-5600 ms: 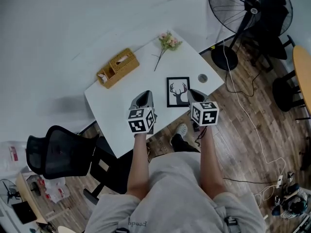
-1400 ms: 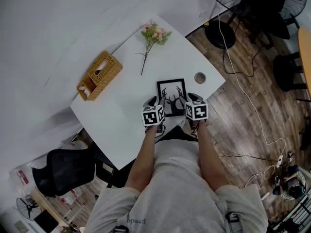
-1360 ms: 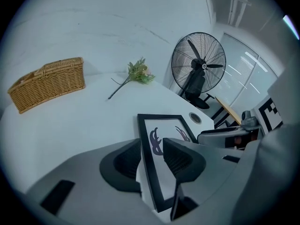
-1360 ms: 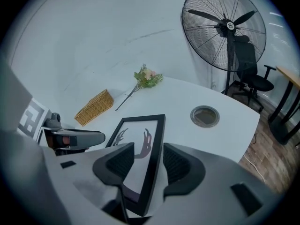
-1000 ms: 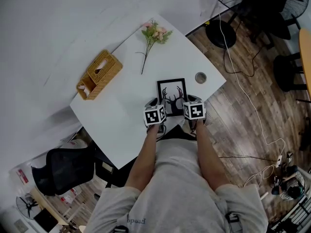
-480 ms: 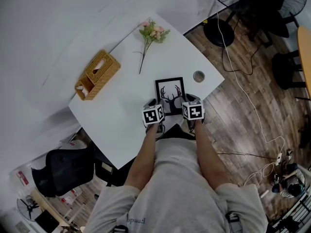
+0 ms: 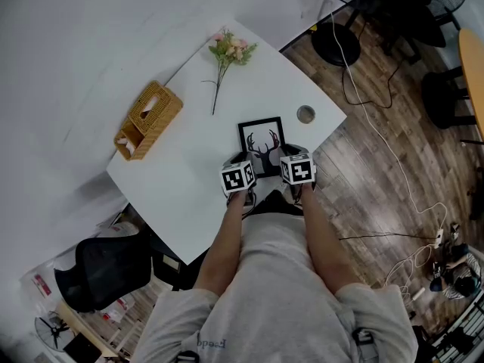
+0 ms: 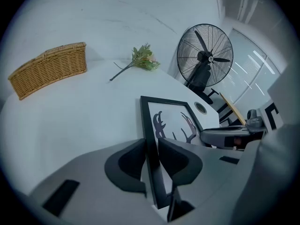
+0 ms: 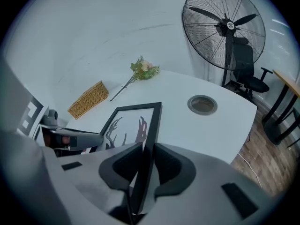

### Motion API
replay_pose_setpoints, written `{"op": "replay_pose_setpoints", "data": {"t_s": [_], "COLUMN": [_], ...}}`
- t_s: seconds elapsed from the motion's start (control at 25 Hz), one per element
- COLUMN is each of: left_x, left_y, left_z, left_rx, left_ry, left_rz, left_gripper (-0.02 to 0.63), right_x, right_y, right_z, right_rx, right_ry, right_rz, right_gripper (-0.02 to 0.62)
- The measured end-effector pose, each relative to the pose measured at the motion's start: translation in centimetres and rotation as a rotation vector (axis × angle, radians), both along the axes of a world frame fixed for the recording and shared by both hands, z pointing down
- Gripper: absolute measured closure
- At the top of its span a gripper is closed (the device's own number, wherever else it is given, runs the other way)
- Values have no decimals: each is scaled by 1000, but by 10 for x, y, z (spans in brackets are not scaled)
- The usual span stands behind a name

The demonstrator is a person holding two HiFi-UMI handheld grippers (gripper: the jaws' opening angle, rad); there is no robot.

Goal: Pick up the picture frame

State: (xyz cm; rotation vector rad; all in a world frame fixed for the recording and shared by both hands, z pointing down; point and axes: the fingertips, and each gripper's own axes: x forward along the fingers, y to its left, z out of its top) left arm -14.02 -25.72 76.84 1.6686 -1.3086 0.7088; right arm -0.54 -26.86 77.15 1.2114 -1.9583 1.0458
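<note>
Picture frame [image 7: 262, 138], lying twelve-to-six, is being clamped by jaws just closing: left gripper [image 7: 242, 160] on its nine o'clock rail, right gripper [image 7: 292, 153] at three.

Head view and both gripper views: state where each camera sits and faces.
Head view: on the person's head, steeply down at the table; forearms, torso, left gripper, right gripper show.
Left gripper view: on that gripper, along its jaws, which have just closed on the picture frame's left edge.
Right gripper view: likewise; jaws just closed on the frame's right edge.
Shared: both gripper views show frame, flowers, basket.
</note>
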Motion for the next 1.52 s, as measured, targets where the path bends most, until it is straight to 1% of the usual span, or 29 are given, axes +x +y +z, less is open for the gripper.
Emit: {"op": "replay_pose_setpoints", "data": {"t_s": [0.28, 0.56, 0.88, 1.04, 1.32, 1.52], "left_x": [-2, 3, 10, 10, 8, 13], "left_y": [0, 0, 5, 2, -6, -6], "left_z": [2, 1, -4, -12, -29, -40], "left_rx": [-3, 1, -4, 18, 76, 100], "left_ry": [21, -36, -30, -42, -50, -54], "left_rz": [-11, 6, 13, 25, 28, 36], "left_gripper": [511, 512, 517, 518, 520, 520], "right_x": [0, 3, 12, 12, 10, 15], "right_y": [2, 9, 17, 16, 7, 8], "right_z": [2, -1, -3, -7, -26, -35], "right_rx": [-13, 7, 7, 20, 80, 101], "right_ry": [-13, 15, 12, 10, -8, -14], "right_rz": [0, 16, 41, 61, 76, 87], "right_gripper": [514, 511, 512, 514, 514, 515]}}
